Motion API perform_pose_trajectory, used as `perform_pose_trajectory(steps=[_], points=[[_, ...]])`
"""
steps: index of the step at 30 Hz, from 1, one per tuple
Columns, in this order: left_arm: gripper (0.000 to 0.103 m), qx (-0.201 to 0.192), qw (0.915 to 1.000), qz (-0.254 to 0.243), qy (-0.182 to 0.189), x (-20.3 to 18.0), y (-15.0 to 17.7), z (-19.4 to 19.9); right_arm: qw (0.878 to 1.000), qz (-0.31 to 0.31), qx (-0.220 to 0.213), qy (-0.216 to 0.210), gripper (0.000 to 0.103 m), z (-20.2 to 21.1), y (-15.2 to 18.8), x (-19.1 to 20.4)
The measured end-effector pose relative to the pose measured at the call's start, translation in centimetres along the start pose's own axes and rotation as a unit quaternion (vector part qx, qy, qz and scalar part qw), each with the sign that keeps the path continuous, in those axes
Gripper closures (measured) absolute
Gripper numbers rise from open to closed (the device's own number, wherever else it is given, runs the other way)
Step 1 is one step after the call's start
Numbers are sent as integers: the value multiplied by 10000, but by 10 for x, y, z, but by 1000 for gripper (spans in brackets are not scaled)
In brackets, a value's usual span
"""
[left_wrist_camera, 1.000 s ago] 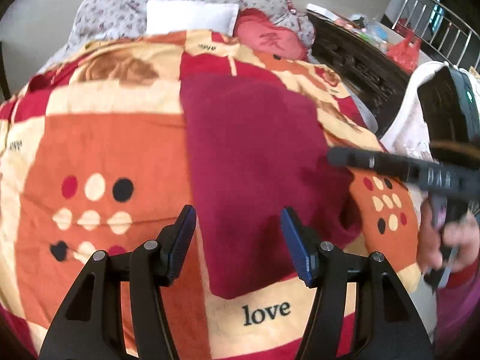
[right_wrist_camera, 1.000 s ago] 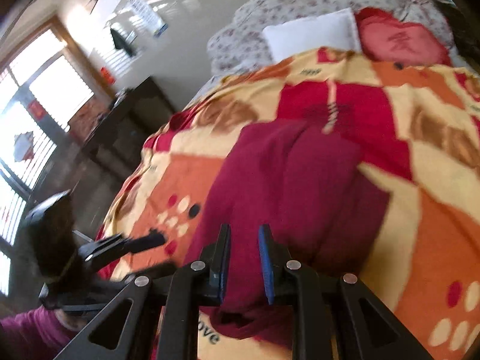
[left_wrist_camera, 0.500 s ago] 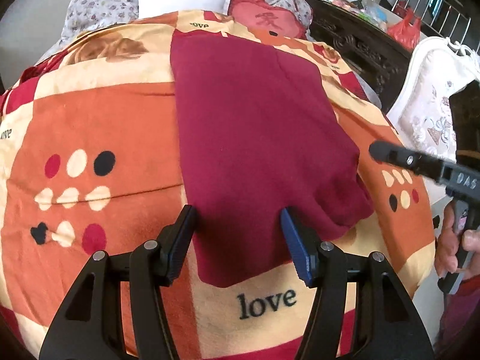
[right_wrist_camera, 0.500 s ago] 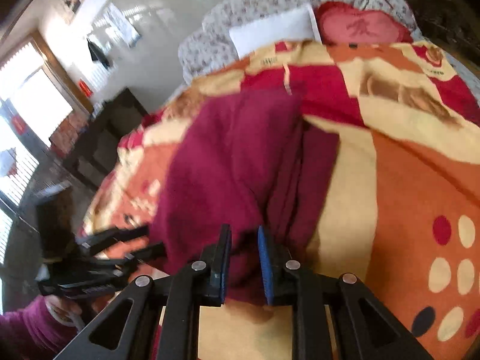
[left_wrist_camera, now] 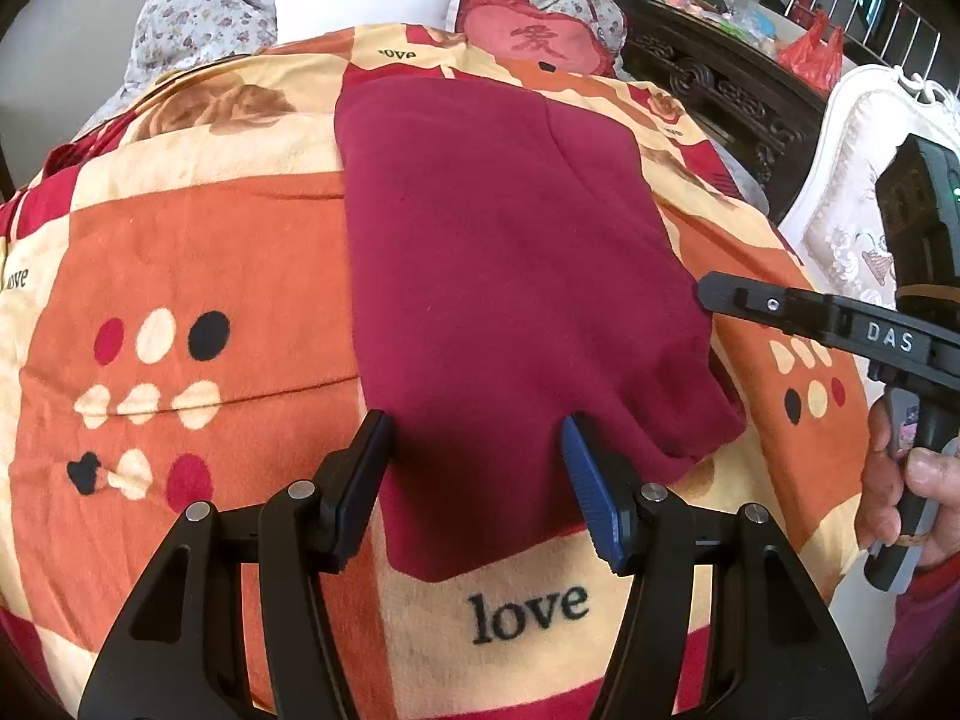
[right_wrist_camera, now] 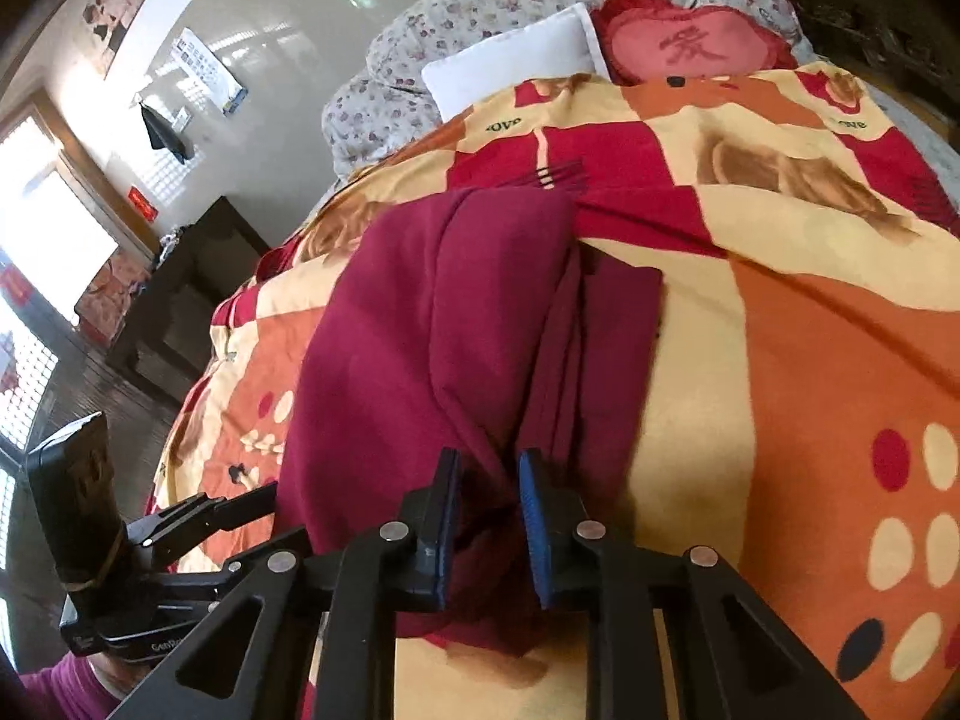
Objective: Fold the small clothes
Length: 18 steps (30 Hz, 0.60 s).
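Observation:
A dark red garment (left_wrist_camera: 510, 276) lies folded lengthwise on the patterned bed blanket (left_wrist_camera: 180, 252). My left gripper (left_wrist_camera: 477, 480) is open and empty, its fingers spread over the garment's near edge. My right gripper (right_wrist_camera: 489, 516) is shut on the garment (right_wrist_camera: 432, 348) at its near right corner, with cloth bunched between the jaws. It also shows in the left wrist view (left_wrist_camera: 708, 291) at the garment's right edge. The left gripper appears in the right wrist view (right_wrist_camera: 264, 510) at the lower left.
A white pillow (left_wrist_camera: 366, 0), a red heart cushion (left_wrist_camera: 540, 39) and a floral quilt (left_wrist_camera: 198, 24) lie at the bed's head. A dark carved cabinet (left_wrist_camera: 720, 78) and a white chair (left_wrist_camera: 852, 192) stand to the right of the bed.
The garment has been pulled toward me and lies flatter and straighter. My right gripper has kept hold of its corner. My left gripper has stayed open.

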<state>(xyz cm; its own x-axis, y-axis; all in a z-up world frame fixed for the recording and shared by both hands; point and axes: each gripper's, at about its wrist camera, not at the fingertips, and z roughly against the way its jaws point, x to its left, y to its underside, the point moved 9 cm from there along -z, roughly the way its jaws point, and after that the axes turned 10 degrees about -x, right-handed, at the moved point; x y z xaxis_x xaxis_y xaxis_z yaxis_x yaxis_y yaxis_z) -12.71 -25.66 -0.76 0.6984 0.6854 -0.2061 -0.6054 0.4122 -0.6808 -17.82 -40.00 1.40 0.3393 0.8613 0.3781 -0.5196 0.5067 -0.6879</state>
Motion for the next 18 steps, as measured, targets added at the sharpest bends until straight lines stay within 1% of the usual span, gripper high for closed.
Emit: perform_pose_trajectory(steps=[2, 3, 4, 5, 6, 7, 10, 11, 12, 13, 15, 16, 18], points=[[44, -11, 10000, 12, -6, 0, 0, -1, 9998, 149, 10, 112, 83, 2, -1, 3], [44, -11, 10000, 14, -5, 0, 0, -1, 9998, 178, 16, 79, 76, 2, -1, 7], [44, -3, 10000, 10, -9, 0, 0, -2, 9998, 207, 25, 35, 65, 2, -1, 10], [44, 1, 10000, 3, -9, 0, 0, -2, 9997, 256, 0, 36, 49, 2, -1, 12], [44, 4, 10000, 2, -8, 0, 0, -2, 9995, 307, -48, 80, 45, 1, -2, 14], [44, 7, 10000, 7, -7, 0, 0, -2, 9993, 352, -38, 112, 45, 0, -1, 14], [44, 10, 10000, 9, -6, 0, 0, -2, 9986, 429, 186, 234, 45, -14, 6, 13], [44, 18, 10000, 12, -8, 0, 0, -2, 9988, 380, 242, 217, 49, -19, 9, 12], [44, 32, 10000, 20, -12, 0, -1, -2, 9990, 326, 288, 130, 67, -23, 12, 12], [44, 55, 10000, 23, -10, 0, -1, -1, 9991, 314, 261, 133, 74, -24, 13, 12], [44, 16, 10000, -13, 55, -3, -5, 5, 9993, 338, 97, 120, 80, -17, 10, 12], [44, -79, 9999, -49, 93, -5, -9, 10, 9992, 377, -30, 104, 81, -8, 5, 13], [44, -206, 9997, -115, 108, -7, -14, 14, 9984, 520, -118, 164, 83, 2, 3, 14]])
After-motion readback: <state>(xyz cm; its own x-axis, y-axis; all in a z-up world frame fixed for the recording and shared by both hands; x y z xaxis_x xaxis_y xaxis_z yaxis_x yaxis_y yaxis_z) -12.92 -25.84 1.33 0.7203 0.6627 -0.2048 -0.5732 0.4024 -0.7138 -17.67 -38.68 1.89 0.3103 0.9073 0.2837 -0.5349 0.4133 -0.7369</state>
